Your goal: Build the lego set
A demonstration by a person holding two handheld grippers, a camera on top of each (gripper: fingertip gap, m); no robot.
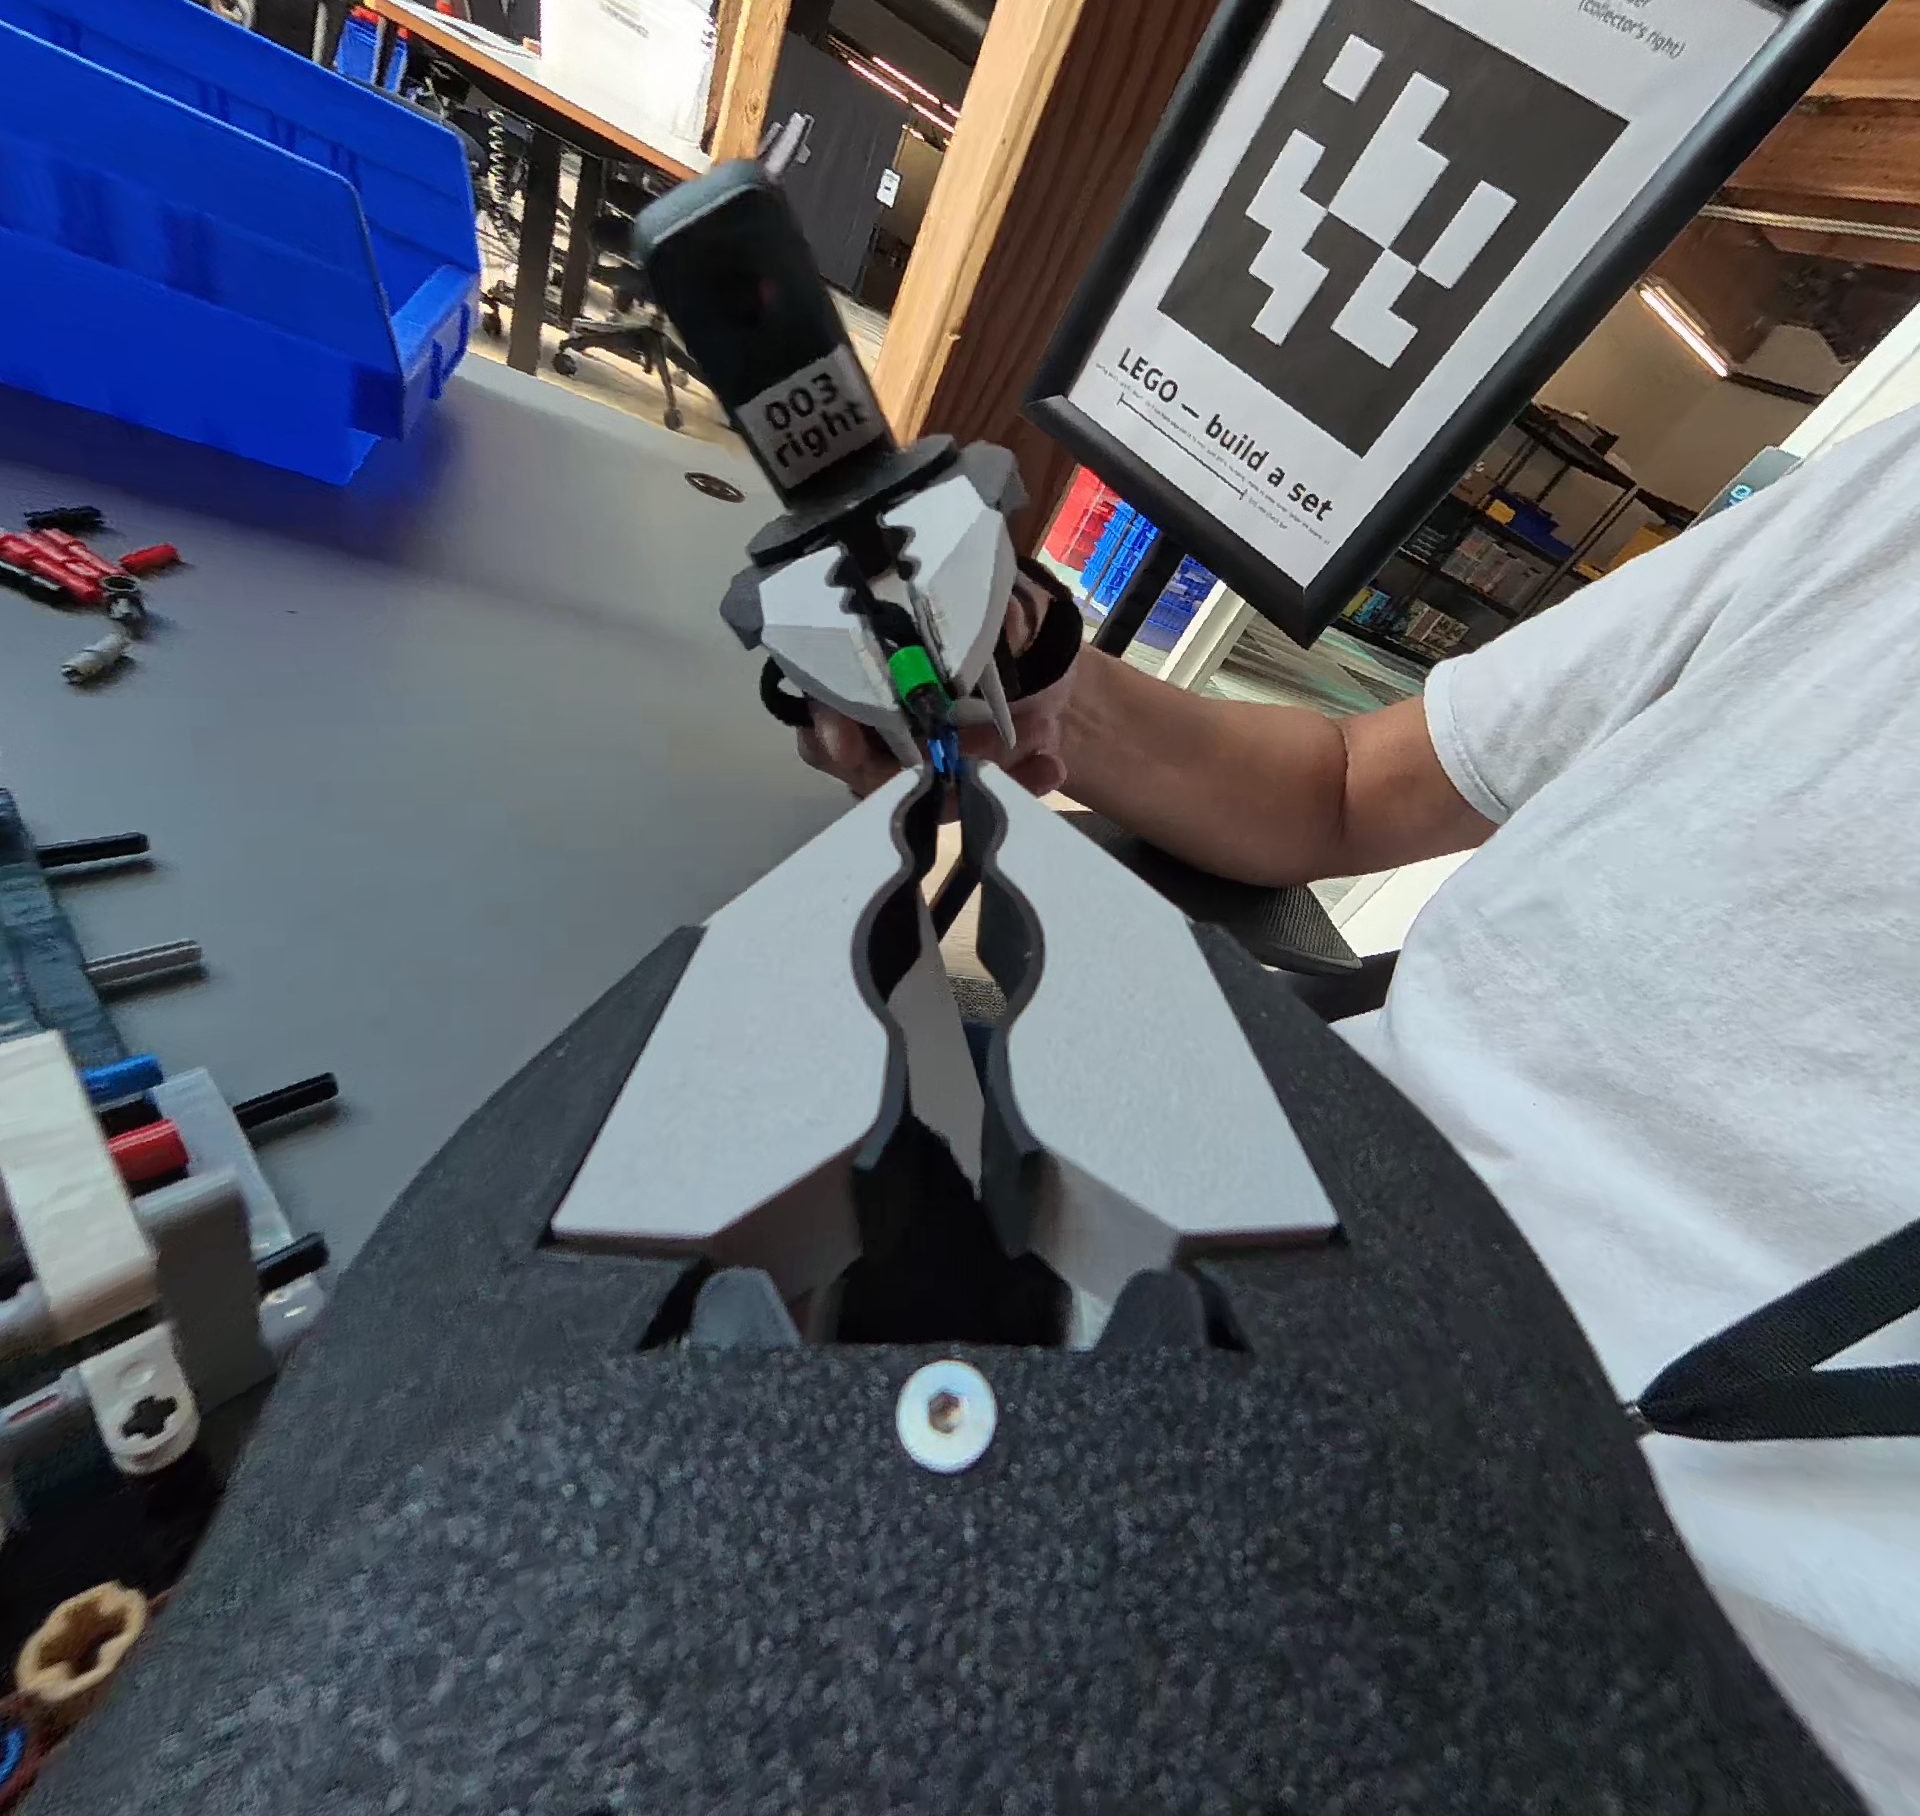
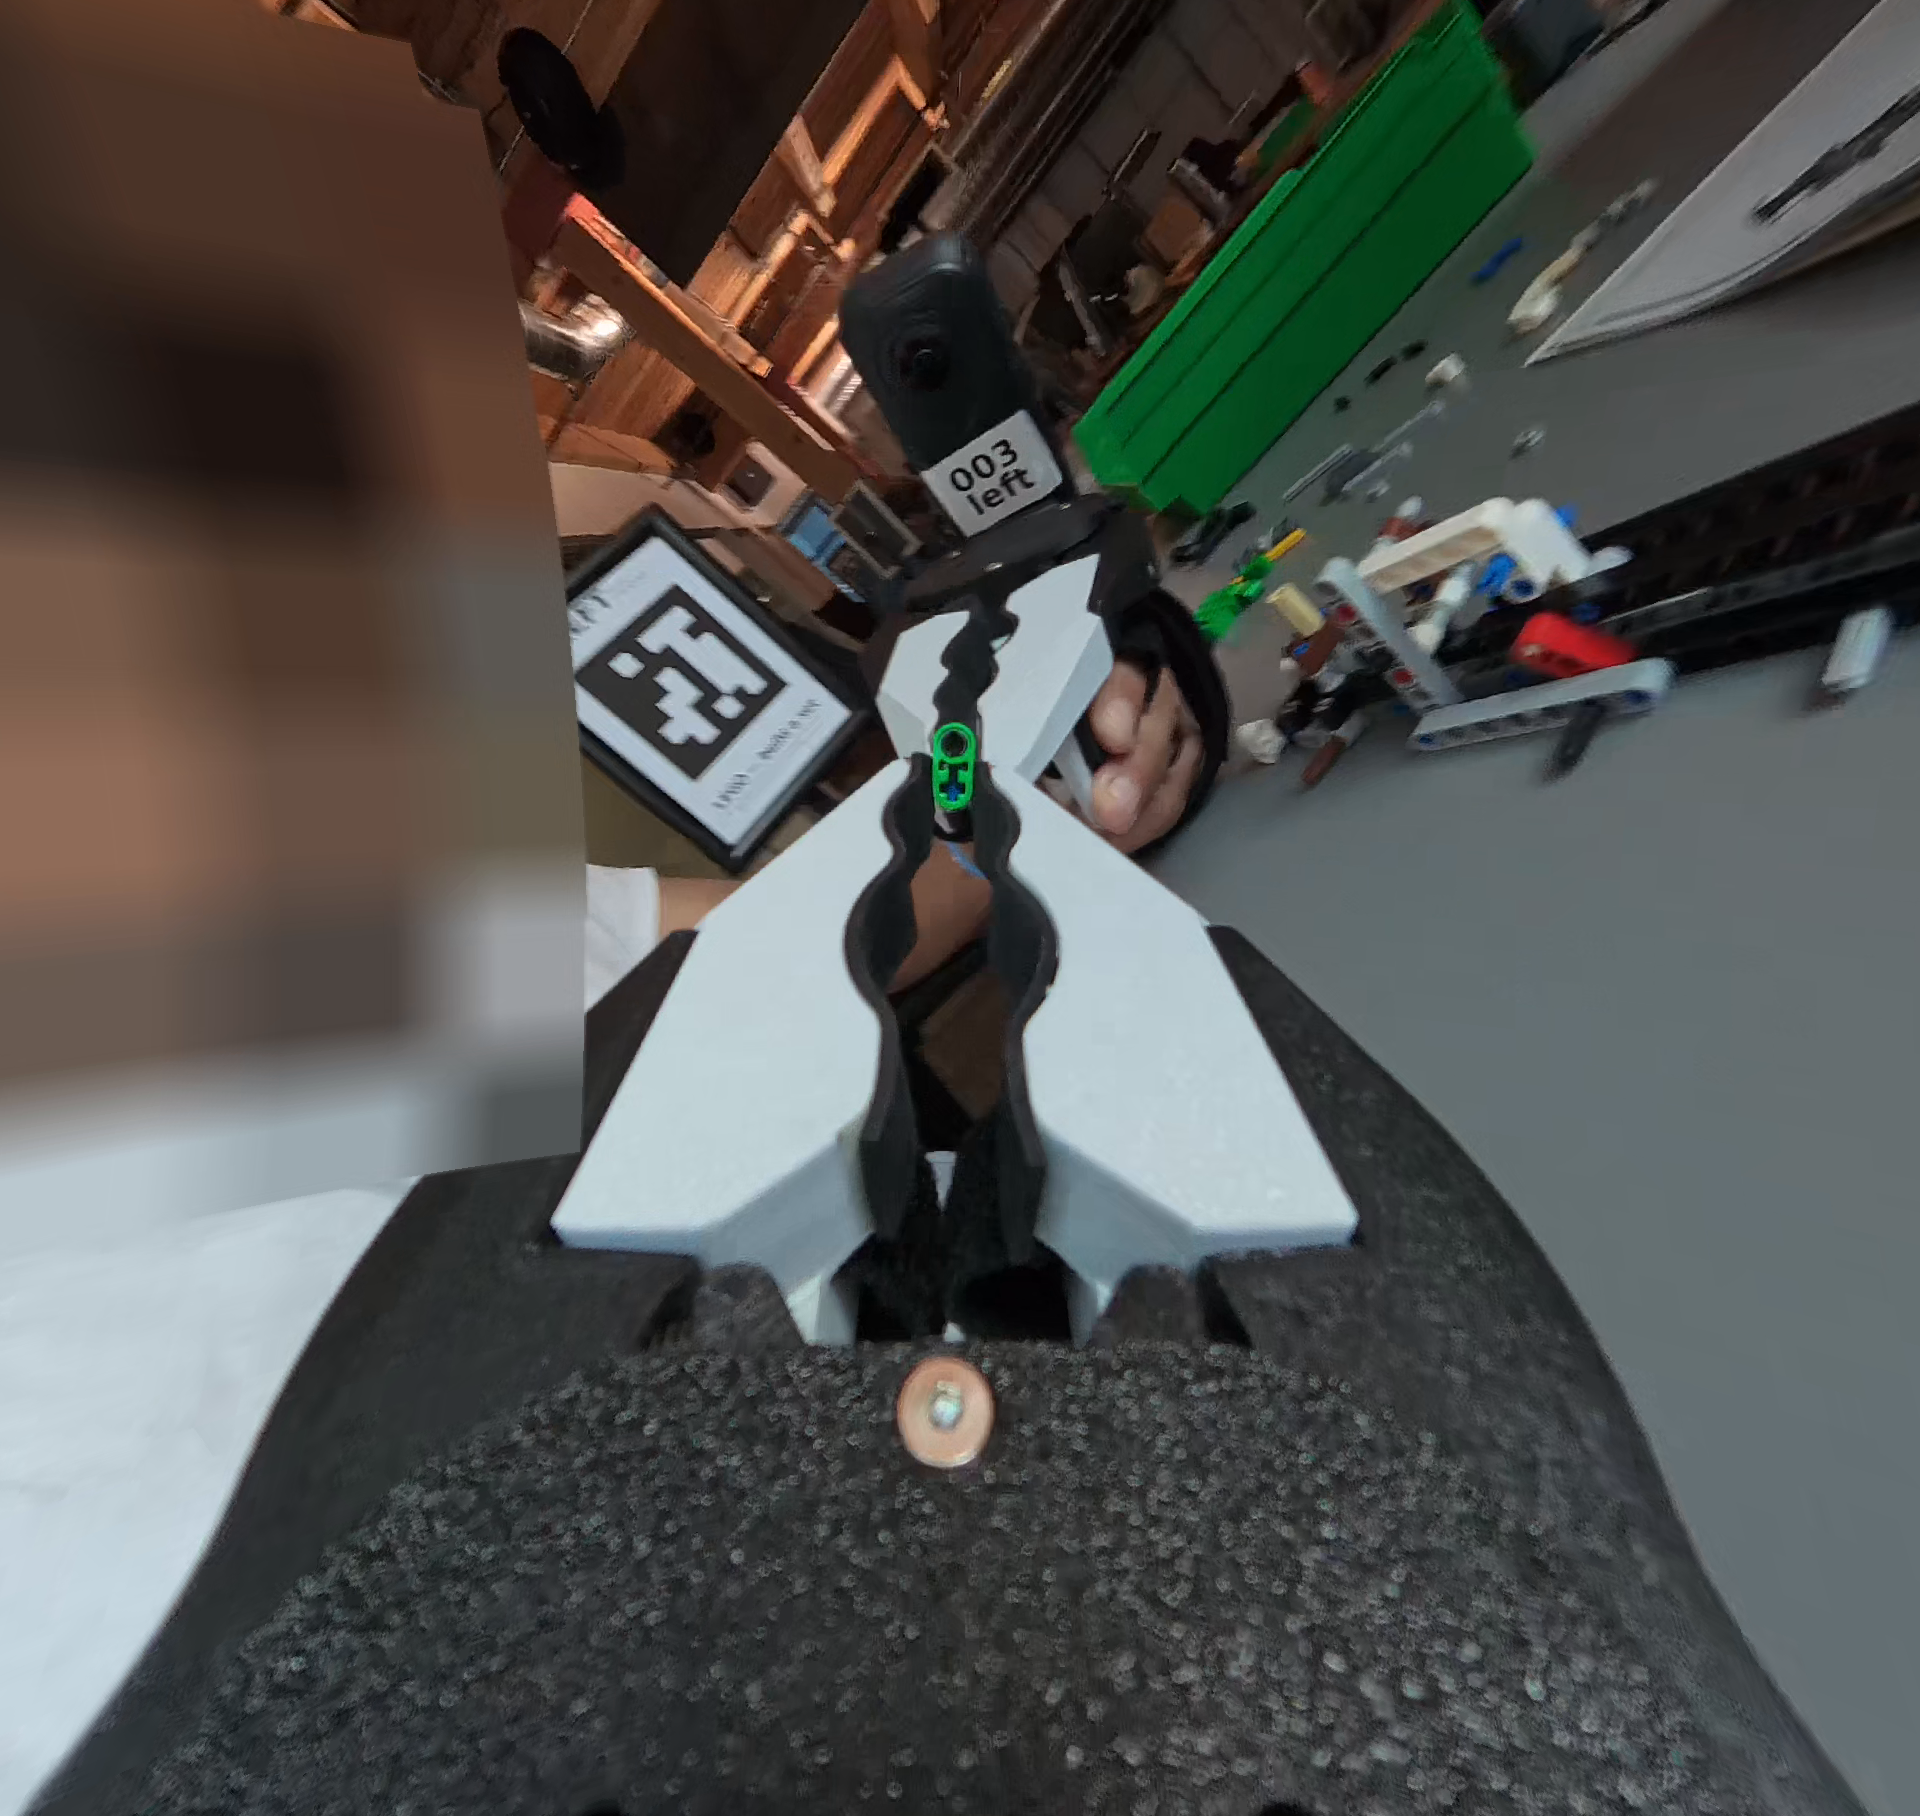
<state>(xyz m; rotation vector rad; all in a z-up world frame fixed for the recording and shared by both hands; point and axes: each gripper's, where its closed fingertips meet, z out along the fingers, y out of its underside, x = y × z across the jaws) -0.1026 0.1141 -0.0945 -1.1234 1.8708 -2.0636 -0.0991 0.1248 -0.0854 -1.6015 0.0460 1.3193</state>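
Note:
My right gripper (image 2: 951, 779) is shut on a small green Lego connector (image 2: 953, 764) with two holes; a blue pin (image 2: 952, 787) sits in its lower hole. In the left wrist view the right gripper (image 1: 930, 727) faces me with the green connector (image 1: 912, 677) between its fingers and the blue pin (image 1: 940, 756) sticking out toward my left gripper (image 1: 940, 787). The left gripper's tips are closed on the pin's end. It also shows in the right wrist view (image 2: 961, 727), tip to tip with the right one. Both are held above the grey table (image 1: 468, 779).
Blue bins (image 1: 208, 208) stand at the back left, with loose red and grey parts (image 1: 73, 571) beside them. A partly built model (image 1: 114, 1247) lies at my left; it also shows in the right wrist view (image 2: 1455, 613) near a green bin (image 2: 1299, 312). A framed marker sign (image 1: 1403, 239) stands behind.

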